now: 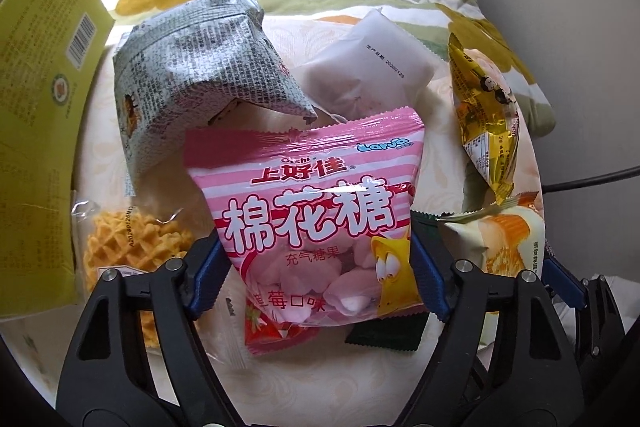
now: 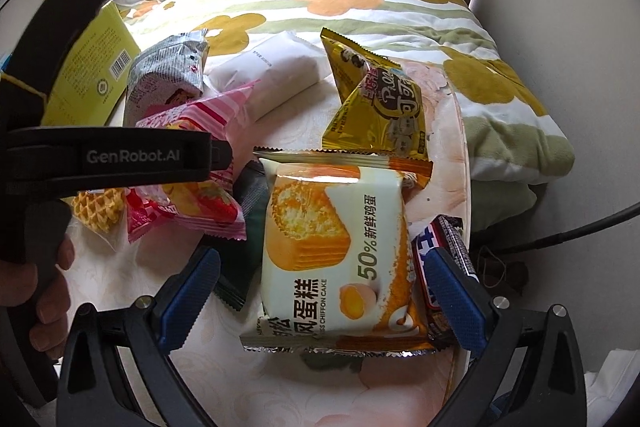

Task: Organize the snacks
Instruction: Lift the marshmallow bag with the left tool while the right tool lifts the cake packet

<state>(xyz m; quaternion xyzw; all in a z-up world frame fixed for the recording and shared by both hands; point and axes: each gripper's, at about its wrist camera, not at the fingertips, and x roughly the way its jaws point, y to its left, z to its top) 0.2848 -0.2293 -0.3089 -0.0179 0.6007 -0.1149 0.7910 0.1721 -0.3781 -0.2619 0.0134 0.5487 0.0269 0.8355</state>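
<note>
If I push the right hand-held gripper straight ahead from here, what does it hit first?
The chiffon cake packet, already lying between the open fingers of the right hand-held gripper. Beyond it sits the gold snack bag, though depth is hard to judge.

- Lower centre of the left wrist view: the pink marshmallow bag (image 1: 316, 227) covers most of a dark green packet (image 1: 384, 337), only its serrated lower edge showing.
- Left edge: the yellow-green box (image 1: 44, 107) is cut off by the frame; its fine print is too small to read.
- Lower left: the waffle snack (image 1: 128, 251) is partly hidden behind the left gripper (image 1: 316, 279) finger.
- Right wrist view, lower right: the chiffon cake pack (image 2: 332, 255) overlaps a dark wrapper (image 2: 448, 247), its label unreadable.
- Left side: the other gripper's black body hides part of the waffle and the pink bag there.
</note>
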